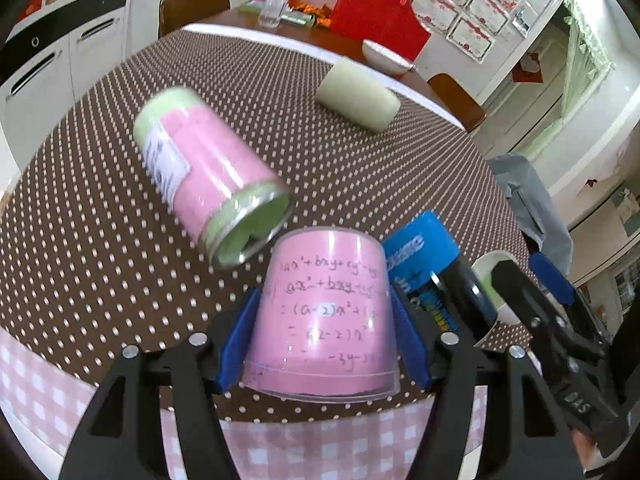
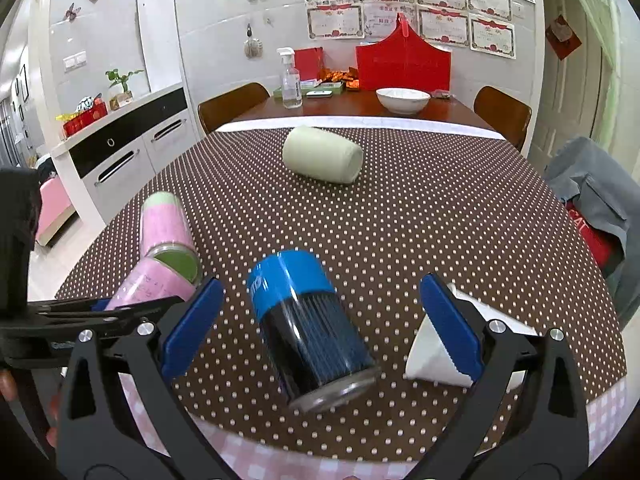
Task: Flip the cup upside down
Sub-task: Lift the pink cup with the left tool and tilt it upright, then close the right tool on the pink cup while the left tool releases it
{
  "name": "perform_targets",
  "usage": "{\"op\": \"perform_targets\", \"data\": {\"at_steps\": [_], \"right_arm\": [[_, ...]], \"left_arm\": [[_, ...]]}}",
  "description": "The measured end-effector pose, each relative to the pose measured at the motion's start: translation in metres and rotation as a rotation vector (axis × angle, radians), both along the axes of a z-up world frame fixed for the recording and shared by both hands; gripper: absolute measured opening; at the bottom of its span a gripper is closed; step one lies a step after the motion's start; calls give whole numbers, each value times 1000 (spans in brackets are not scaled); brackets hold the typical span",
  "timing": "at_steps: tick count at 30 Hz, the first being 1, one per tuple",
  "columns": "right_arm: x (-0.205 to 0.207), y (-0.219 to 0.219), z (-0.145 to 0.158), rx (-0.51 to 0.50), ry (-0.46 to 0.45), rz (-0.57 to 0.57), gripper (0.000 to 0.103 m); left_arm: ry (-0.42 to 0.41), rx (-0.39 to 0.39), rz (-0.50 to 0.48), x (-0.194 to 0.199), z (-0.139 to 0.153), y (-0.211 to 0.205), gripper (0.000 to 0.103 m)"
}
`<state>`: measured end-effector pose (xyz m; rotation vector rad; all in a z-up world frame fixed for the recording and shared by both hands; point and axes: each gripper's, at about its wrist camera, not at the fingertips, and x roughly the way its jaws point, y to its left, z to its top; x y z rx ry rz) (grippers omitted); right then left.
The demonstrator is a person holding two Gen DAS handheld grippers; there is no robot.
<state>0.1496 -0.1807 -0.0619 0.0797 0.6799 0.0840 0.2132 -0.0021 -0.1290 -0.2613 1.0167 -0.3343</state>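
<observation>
My left gripper (image 1: 324, 312) is shut on a pink plastic cup (image 1: 326, 312) with handwritten formulas, its rim toward the camera and its base pointing away, at the table's near edge. It also shows in the right wrist view (image 2: 148, 286). A pink and green cup (image 1: 208, 168) lies on its side just beyond it. A blue and black cup (image 2: 308, 320) lies on its side between the open fingers of my right gripper (image 2: 320, 328). A white cup (image 2: 436, 348) lies behind the right finger. A pale green cup (image 2: 322, 159) lies on its side farther back.
The table has a brown dotted cloth (image 2: 440, 220) with a pink checked border. Beyond it a wooden table holds a white bowl (image 2: 402, 100), a spray bottle (image 2: 291, 80) and a red bag (image 2: 402, 64). Chairs stand at both sides; grey clothing (image 2: 592, 200) hangs at right.
</observation>
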Motion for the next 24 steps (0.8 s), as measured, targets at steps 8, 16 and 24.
{"op": "perform_targets", "data": {"at_steps": [8,16,24], "right_arm": [[-3,5,-10,-4,21,0,97],[-4,5,-10,-4,20,4,97],[-8,7,-4,9,4,-1,97]], "left_arm": [[8,10,1,-3,-12,-5,64],[5,15,12,-4,-12,-3,64],[-1,15,-7,-7,-10,0,69]]}}
